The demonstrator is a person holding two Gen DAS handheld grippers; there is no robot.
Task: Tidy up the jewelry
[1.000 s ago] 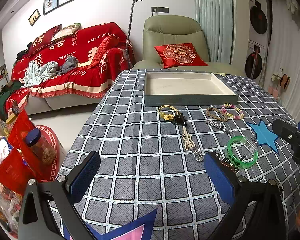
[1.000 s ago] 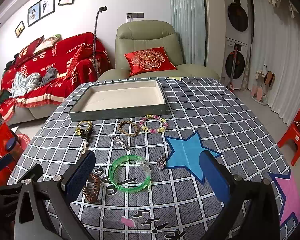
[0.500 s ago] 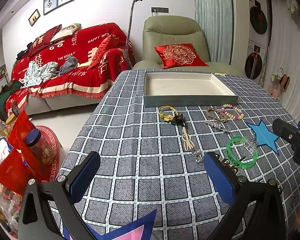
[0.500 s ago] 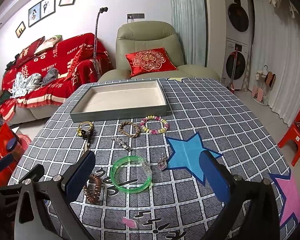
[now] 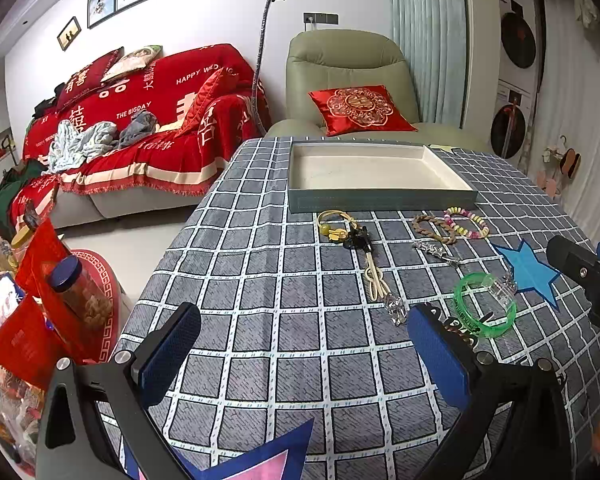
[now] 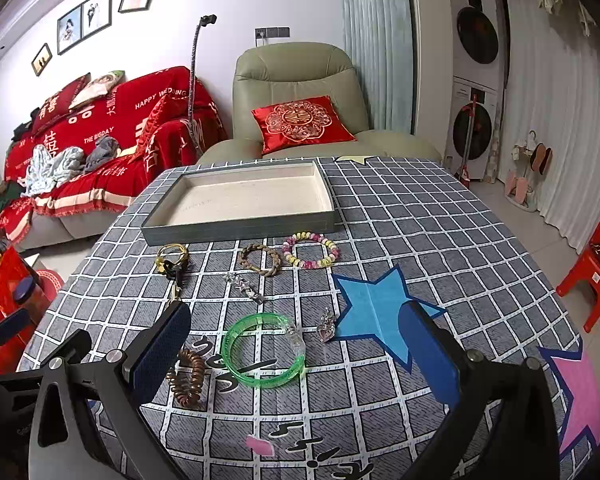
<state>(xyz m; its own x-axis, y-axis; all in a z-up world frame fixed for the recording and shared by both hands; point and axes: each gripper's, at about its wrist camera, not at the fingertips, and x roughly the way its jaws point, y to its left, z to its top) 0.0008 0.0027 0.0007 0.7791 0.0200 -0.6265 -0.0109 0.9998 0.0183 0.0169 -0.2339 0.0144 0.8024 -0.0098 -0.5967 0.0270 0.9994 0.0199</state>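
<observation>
A grey tray (image 6: 240, 226) (image 5: 380, 202) with a cream lining sits empty at the far side of the checked tablecloth. In front of it lie a yellow key ring (image 6: 172, 254) (image 5: 334, 226), a brown braided bracelet (image 6: 260, 260), a pastel bead bracelet (image 6: 310, 249), a silver chain (image 6: 244, 283), a green bangle (image 6: 264, 350) (image 5: 484, 304), a heart pendant (image 6: 326, 330) and a brown coil hair tie (image 6: 188, 376). My right gripper (image 6: 296, 360) hovers open just above the bangle. My left gripper (image 5: 304, 354) is open over bare cloth, left of the jewelry.
A blue star patch (image 6: 376, 312) and a pink star patch (image 6: 576, 396) mark the cloth. A green armchair with a red cushion (image 6: 300, 124) stands behind the table, a red sofa (image 5: 140, 120) to the left, a red stool (image 6: 596, 264) at right.
The right gripper has crept slightly forward towards the green bangle. The left gripper has stayed still.
</observation>
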